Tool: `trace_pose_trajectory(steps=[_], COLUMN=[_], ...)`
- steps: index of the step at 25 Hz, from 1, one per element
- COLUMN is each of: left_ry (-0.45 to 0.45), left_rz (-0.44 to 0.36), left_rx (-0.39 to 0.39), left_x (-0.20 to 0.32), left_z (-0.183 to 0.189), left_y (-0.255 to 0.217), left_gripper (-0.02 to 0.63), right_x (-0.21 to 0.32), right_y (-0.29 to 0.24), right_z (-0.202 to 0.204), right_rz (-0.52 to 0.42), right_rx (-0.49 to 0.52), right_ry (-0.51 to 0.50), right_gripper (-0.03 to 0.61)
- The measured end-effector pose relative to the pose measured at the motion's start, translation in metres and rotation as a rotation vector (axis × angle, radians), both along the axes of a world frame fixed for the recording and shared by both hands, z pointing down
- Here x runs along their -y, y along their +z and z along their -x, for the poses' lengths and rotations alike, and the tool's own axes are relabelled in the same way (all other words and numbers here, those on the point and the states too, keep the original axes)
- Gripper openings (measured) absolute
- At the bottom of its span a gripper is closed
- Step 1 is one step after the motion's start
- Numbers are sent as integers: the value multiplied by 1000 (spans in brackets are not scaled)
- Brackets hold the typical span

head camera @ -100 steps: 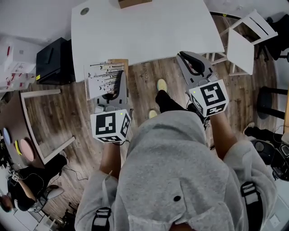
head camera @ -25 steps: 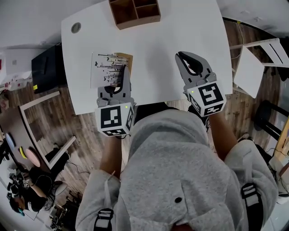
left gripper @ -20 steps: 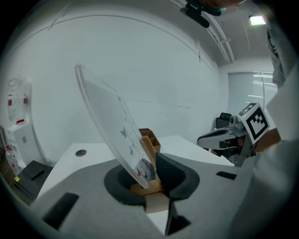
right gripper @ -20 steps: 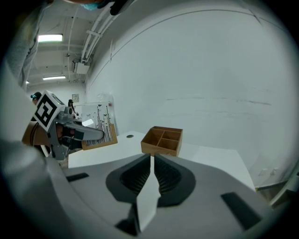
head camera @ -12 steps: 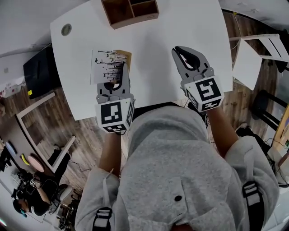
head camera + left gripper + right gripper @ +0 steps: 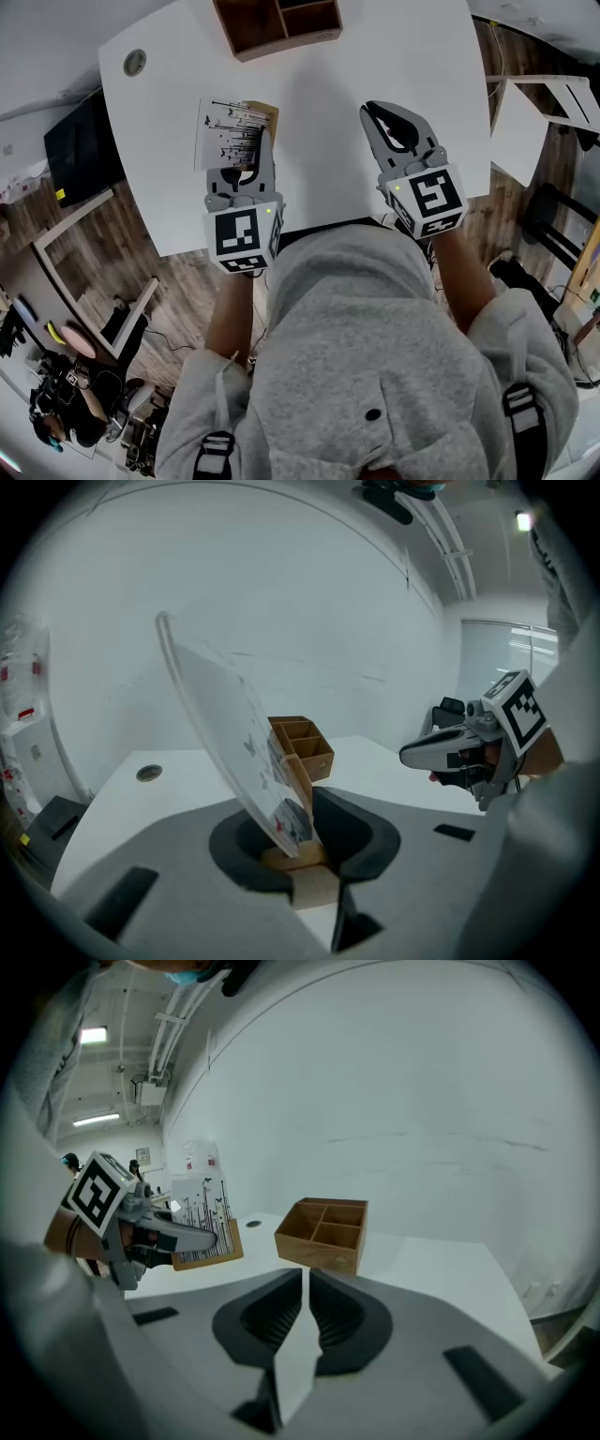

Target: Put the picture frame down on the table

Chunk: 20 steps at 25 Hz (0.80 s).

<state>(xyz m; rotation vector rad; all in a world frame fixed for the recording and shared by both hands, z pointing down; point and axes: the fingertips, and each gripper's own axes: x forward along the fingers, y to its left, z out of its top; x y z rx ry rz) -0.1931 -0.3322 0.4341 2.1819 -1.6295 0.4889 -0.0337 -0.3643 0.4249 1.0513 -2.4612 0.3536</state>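
1. A white table (image 6: 328, 112) fills the top of the head view, running from 10 o'clock round to 2 o'clock.
2. A person in a grey hooded top (image 6: 366, 337) leans over its near edge at 6 o'clock.
3. A wooden box (image 6: 277, 23) with open compartments sits on the table at 12 o'clock.
4. The picture frame (image 6: 234, 131), a white print with black marks on a wooden back, stands tilted over the table at 11 o'clock; contact with the tabletop cannot be made out.
5. The left gripper (image 6: 260, 150) pinches the frame's lower wooden edge between its jaws.
6. The right gripper (image 6: 375, 112), at 1 o'clock, hangs over the table with jaws pressed together on nothing.
7. A round cable hole (image 6: 135, 62) marks the table's 10 o'clock corner.
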Motion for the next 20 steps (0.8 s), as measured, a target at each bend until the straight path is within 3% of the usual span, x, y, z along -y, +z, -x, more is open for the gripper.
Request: trace_pose_trajectory(steps=[8,20], left_ry=[14,17], left_rz=[35,47], left_rx=[12,97], left_x=[16,47], left_z=[3,25], left_y=[22,54], left_gripper=[84,84], right_x=[12,29], right_y=[15,31], right_z=[0,15], right_rz=[30,58], right_rx=[-14,-23], right_ry=[16,27], right_gripper=[43,43])
